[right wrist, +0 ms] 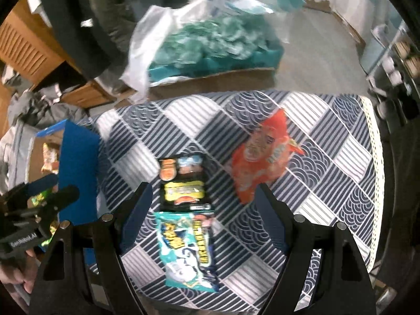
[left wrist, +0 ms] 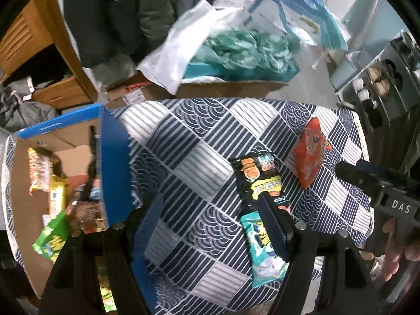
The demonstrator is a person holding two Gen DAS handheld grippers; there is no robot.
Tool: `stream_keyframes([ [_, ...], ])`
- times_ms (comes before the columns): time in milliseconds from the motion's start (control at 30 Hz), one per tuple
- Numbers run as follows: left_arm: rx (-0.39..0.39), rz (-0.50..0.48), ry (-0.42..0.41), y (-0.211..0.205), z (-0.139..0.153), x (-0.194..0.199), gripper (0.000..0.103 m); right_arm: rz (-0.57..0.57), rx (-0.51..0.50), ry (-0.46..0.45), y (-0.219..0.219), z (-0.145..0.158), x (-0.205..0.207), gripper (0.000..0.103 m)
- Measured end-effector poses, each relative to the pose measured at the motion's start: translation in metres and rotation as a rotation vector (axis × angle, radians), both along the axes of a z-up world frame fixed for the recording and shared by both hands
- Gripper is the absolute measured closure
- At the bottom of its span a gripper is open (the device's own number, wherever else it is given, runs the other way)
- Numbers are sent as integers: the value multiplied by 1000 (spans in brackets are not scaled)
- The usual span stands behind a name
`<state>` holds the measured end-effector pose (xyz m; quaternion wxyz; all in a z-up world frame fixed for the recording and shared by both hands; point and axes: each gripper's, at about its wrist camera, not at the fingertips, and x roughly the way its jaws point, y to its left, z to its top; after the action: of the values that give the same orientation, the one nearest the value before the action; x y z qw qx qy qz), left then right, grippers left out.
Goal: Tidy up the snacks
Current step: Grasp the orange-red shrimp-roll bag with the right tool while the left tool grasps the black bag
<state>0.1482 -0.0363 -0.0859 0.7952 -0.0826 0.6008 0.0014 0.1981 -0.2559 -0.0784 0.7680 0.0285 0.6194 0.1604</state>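
Left wrist view looks into the blue-rimmed cardboard box (left wrist: 65,141) of snacks; the right view catches only its corner. Three packets lie on the patterned tabletop (right wrist: 328,157): black crinkly packet (right wrist: 183,183), teal packet (right wrist: 186,249) touching it, orange packet (right wrist: 260,157) beside. Left tool (left wrist: 210,225) spread, empty; right tool (right wrist: 204,215) spread over the packets. Readable: "DAS", "GenRobot.AI".

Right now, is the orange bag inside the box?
No, the orange bag lies on the checked cloth, far from the box at the table's other end.
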Motion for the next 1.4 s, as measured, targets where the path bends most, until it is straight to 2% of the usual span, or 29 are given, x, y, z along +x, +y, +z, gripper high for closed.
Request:
stream_keyframes([
  [233, 8, 3, 39, -18, -34, 20, 27, -93, -27, 69, -28, -30, 18, 23],
  [500, 2, -16, 26, -37, -51, 35, 27, -159, -83, 124, -37, -74, 46, 23],
  [667, -23, -5, 33, -43, -61, 46, 27, -197, -84, 168, -38, -99, 58, 23],
  [1067, -50, 15, 83, -63, -79, 62, 27, -228, -132, 197, -36, -126, 68, 21],
  [1233, -65, 12, 104, -73, -83, 60, 27, -225, -121, 206, -36, -135, 68, 18],
  [1400, -70, 18, 111, -74, -85, 57, 27, -266, -49, 275, -42, -152, 69, 18],
])
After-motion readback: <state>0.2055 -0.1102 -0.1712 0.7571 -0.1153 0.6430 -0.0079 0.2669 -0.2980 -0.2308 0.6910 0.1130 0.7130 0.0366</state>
